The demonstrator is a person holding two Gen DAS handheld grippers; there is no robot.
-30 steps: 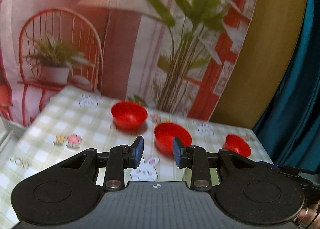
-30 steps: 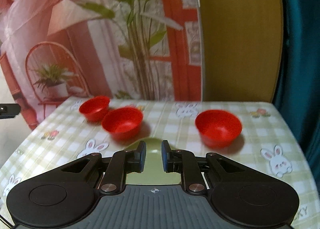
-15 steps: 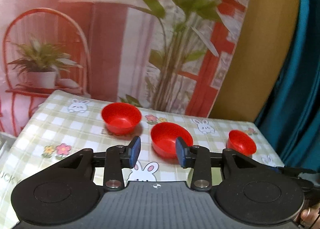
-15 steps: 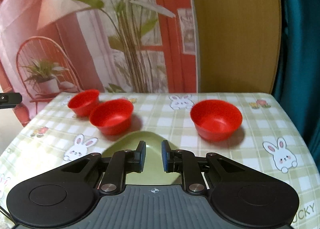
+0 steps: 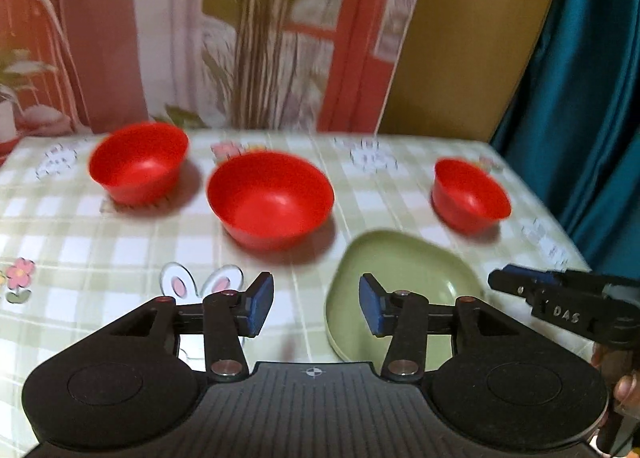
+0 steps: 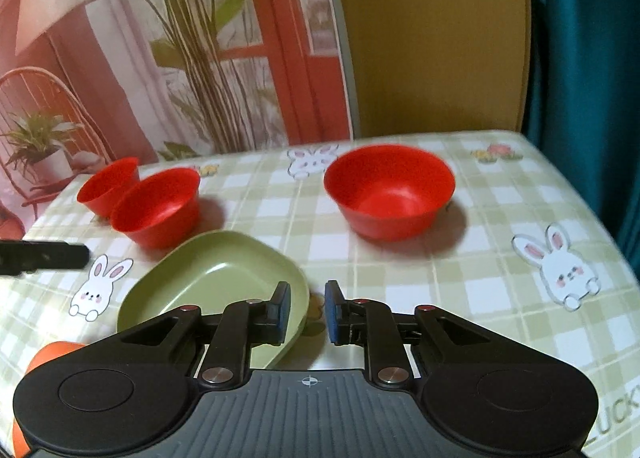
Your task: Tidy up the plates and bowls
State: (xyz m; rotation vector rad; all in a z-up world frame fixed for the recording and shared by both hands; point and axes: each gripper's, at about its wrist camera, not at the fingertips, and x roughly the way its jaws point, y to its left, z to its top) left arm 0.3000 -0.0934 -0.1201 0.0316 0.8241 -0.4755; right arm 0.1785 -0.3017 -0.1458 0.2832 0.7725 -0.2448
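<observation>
Both grippers have dipped closer to the gingham bunny-print tablecloth (image 5: 80, 250) since half a second ago, bringing the rounded green plastic plate (image 5: 404, 270) into the left camera's view. Its fingers spread wide, the left gripper (image 5: 316, 304) holds nothing, the plate's left rim just beyond it. Narrowly parted and empty, the right gripper (image 6: 306, 310) straddles the plate's right edge. Three red plastic bowls (image 5: 270, 198) stand farther back, apart from the plate.
</observation>
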